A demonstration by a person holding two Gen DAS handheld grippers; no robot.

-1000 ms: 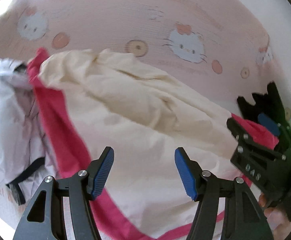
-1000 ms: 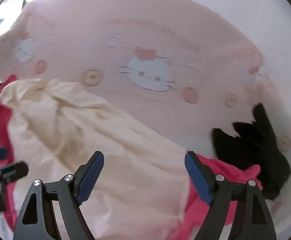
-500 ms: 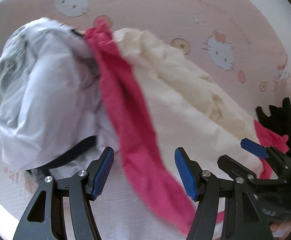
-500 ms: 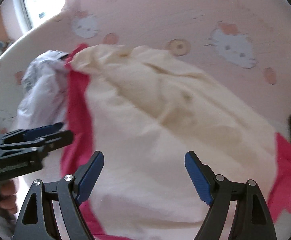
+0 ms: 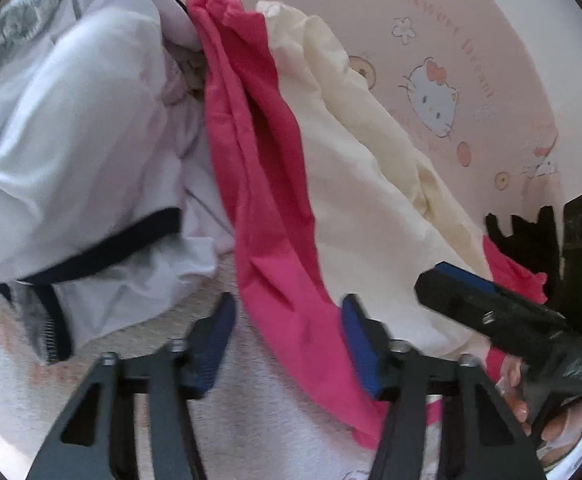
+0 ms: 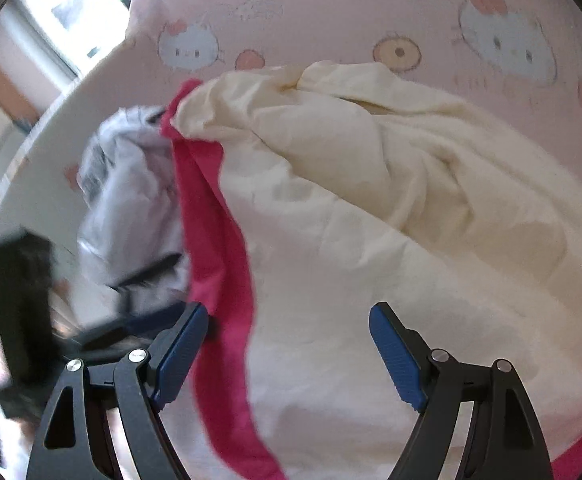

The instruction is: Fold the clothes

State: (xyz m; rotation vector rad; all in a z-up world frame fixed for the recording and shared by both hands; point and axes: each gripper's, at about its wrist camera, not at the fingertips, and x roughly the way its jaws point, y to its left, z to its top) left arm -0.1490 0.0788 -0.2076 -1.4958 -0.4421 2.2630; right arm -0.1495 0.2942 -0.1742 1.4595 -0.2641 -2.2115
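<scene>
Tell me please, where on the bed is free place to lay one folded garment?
Bare pink cartoon-print bedsheet lies beyond the cream-yellow garment, toward the far edge. A smaller bare strip shows near the left gripper, below the white garment with dark trim. The middle is crowded: white, pink-red garment and cream overlap.

A crumpled cream garment (image 6: 391, 208) lies over a pink one (image 5: 267, 184), beside a rumpled white one (image 5: 75, 128).

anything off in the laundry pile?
Nothing damaged or spilled. The clothes are just tangled: the pink garment lies bunched between the white garment and the cream garment, partly under the cream one. A black garment lies apart on the bedsheet. Both tongs open.
</scene>
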